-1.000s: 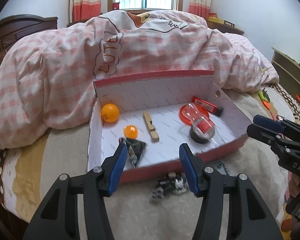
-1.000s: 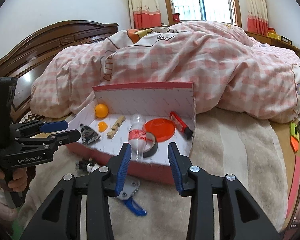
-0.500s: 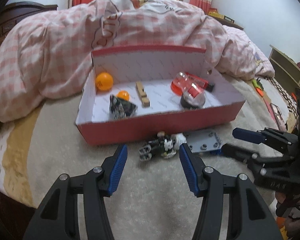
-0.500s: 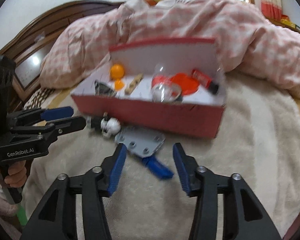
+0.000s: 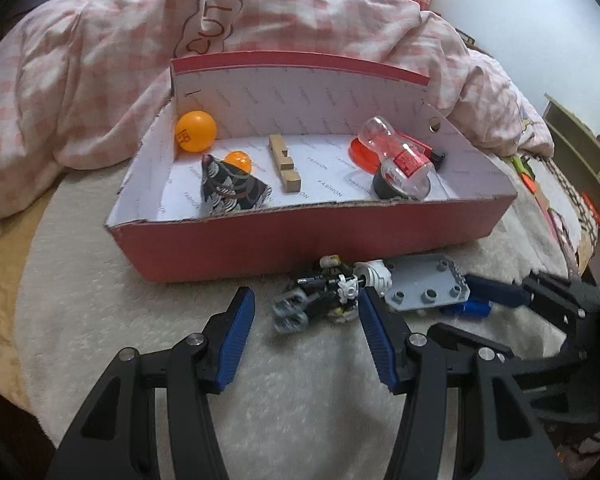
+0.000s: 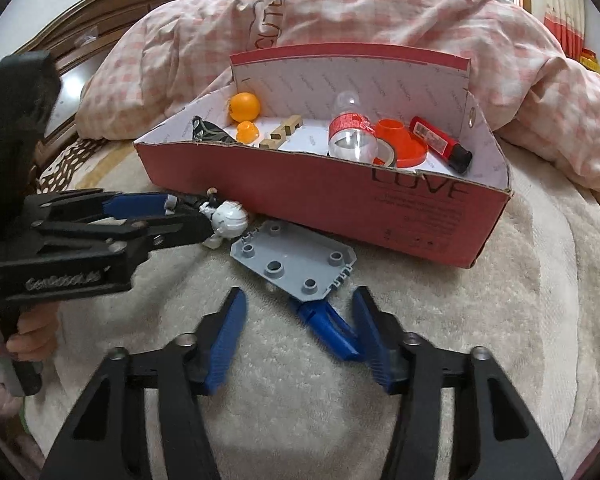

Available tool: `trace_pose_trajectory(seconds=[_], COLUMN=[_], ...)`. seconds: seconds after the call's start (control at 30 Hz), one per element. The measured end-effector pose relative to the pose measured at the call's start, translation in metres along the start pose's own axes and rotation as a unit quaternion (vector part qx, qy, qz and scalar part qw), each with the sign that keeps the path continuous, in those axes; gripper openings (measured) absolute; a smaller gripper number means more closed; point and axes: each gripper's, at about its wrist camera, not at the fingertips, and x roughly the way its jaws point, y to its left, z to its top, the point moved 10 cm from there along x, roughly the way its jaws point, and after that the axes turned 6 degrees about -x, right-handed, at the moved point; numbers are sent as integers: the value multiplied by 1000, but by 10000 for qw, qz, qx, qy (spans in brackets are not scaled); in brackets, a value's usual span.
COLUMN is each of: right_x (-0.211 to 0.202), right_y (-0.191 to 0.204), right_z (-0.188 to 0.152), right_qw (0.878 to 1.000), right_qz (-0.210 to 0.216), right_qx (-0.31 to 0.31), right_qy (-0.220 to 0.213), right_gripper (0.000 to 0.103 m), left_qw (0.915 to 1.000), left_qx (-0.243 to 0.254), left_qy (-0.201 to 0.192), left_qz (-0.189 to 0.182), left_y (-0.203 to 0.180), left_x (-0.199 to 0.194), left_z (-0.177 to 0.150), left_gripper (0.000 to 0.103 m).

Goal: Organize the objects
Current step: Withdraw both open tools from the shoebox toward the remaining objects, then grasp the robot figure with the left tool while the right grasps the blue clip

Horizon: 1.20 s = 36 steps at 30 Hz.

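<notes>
A red cardboard box [image 5: 308, 236] [image 6: 340, 200] stands on the bed. It holds two orange balls, a wooden clip, a clear bottle [image 5: 396, 160], a tape roll, a red lid and a dark folded cloth. In front of it lie a small black-and-white toy figure [image 5: 328, 296] [image 6: 226, 220] and a grey plate with a blue handle [image 5: 428, 288] [image 6: 296, 260]. My left gripper [image 5: 306, 320] is open, its fingers on either side of the toy figure. My right gripper [image 6: 300, 320] is open around the blue handle [image 6: 328, 328].
A pink checked quilt [image 5: 100, 60] is heaped behind the box. The cream blanket [image 6: 500, 320] lies under everything. A wooden headboard [image 6: 100, 32] is at the left, a shelf [image 5: 572, 148] at the right.
Both grippers have dropped from above the box to the blanket in front of it and closed in on the toy figure and the grey plate. Both stay open.
</notes>
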Motion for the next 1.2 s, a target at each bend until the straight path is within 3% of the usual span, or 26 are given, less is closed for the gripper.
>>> trace_pose_trajectory(seconds=[0.07,0.13,0.27,0.67,0.87,1.0,1.2], right_x=[-2,-4,-7,-22,-22,-22,-19], right_y=[-2,-3,-2,12,11,6,7], right_z=[-2,-2,-5,-24,-24,-21,-24], right_qw=[10000,10000,10000,9995,9995,9996,9997], right_qz=[-58,-75,-26,283,291,259,54], right_qx=[-20,-20,-62,-152,-65,91,-167], right_qy=[4,-11,-12,52,66,69,151], right_gripper=[38,30,18,17,18,35,38], left_qw=[10000,9998,9997,9999,9994,9991,9992], left_qx=[-35,14,114,-74,-305,-354,-310], left_qy=[-26,-87,-105,-69,12,40,5], left_qz=[-86,-197,-211,-50,-169,-231,-258], left_y=[-2,-6,-9,12,17,14,12], left_x=[1,-1,-8,-29,-28,-27,-26], left_z=[1,1,-3,-20,-22,-20,-20], left_gripper=[53,40,26,26,27,44,50])
